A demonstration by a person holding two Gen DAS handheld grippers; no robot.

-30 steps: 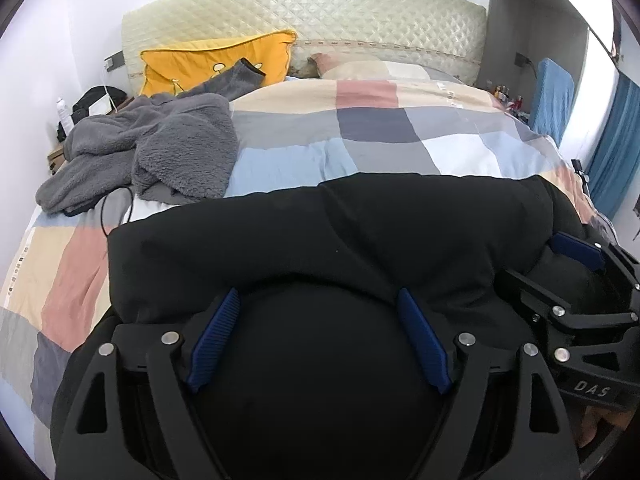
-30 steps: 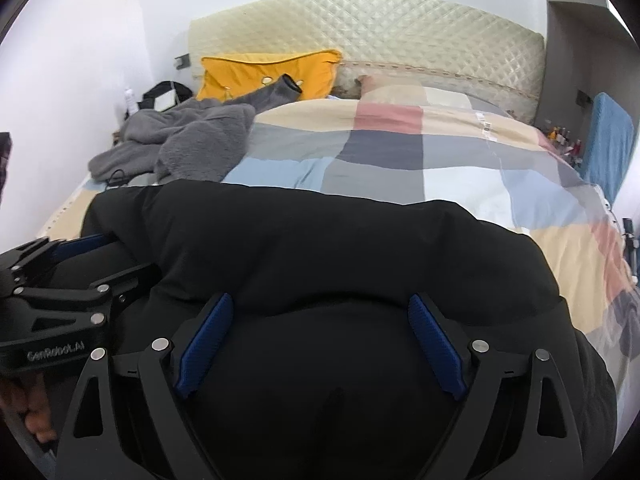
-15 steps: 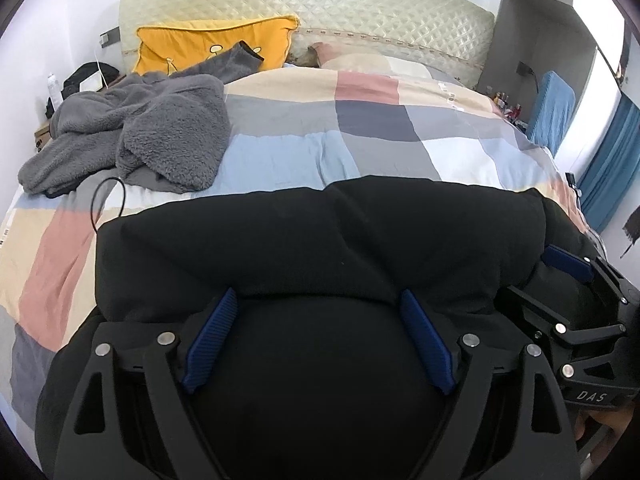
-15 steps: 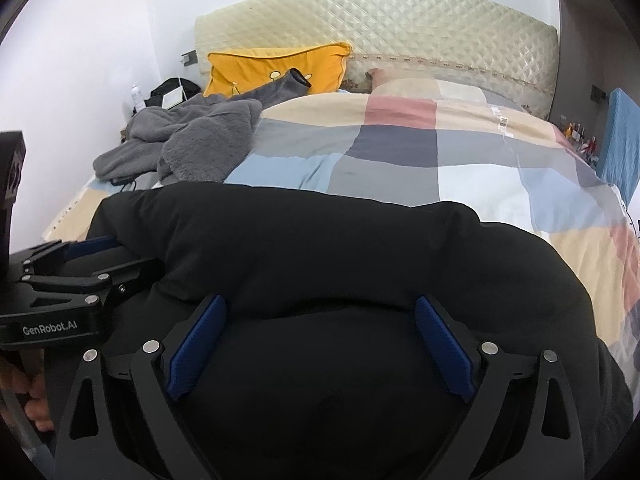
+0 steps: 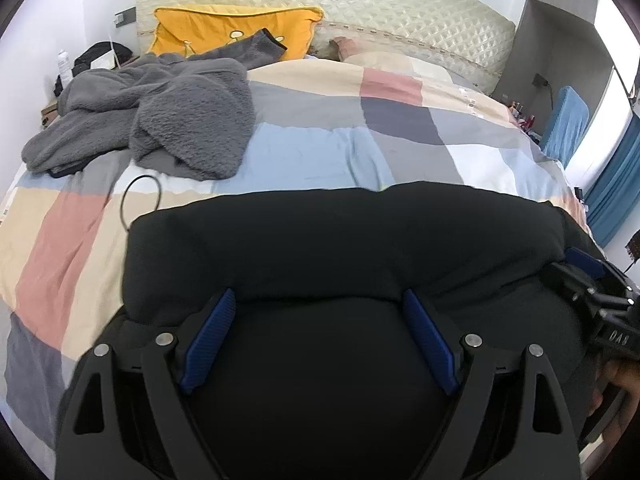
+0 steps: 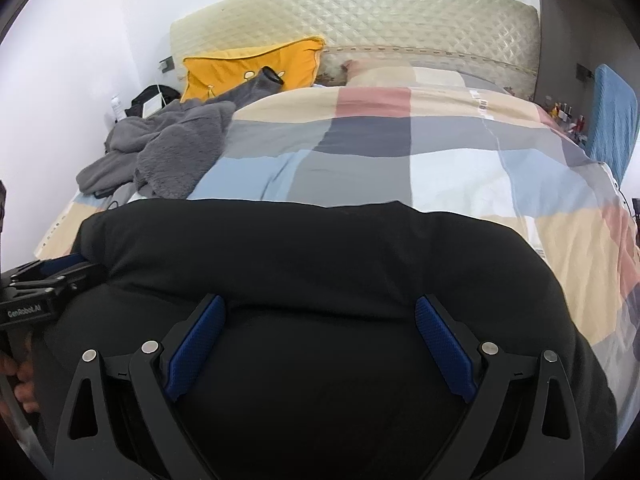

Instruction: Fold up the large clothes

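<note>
A bulky black padded garment [image 5: 340,240] lies folded at the near end of the bed; it also fills the lower right wrist view [image 6: 312,248]. My left gripper [image 5: 318,312] is open, its blue pads spread wide against the garment's near fold. My right gripper [image 6: 320,316] is open the same way, further right on the same fold. Each gripper shows at the edge of the other's view: the right gripper [image 5: 592,292] and the left gripper [image 6: 48,276].
The bed has a patchwork duvet [image 5: 360,140] in pastel squares. A grey fleece garment [image 5: 160,120] lies heaped at the far left, with a thin black cable [image 5: 140,192] beside it. A yellow pillow [image 5: 232,28] leans on the quilted headboard [image 6: 360,32].
Both grippers have lifted and moved slightly forward with the black garment's fold. The jaws have stayed wide open.
</note>
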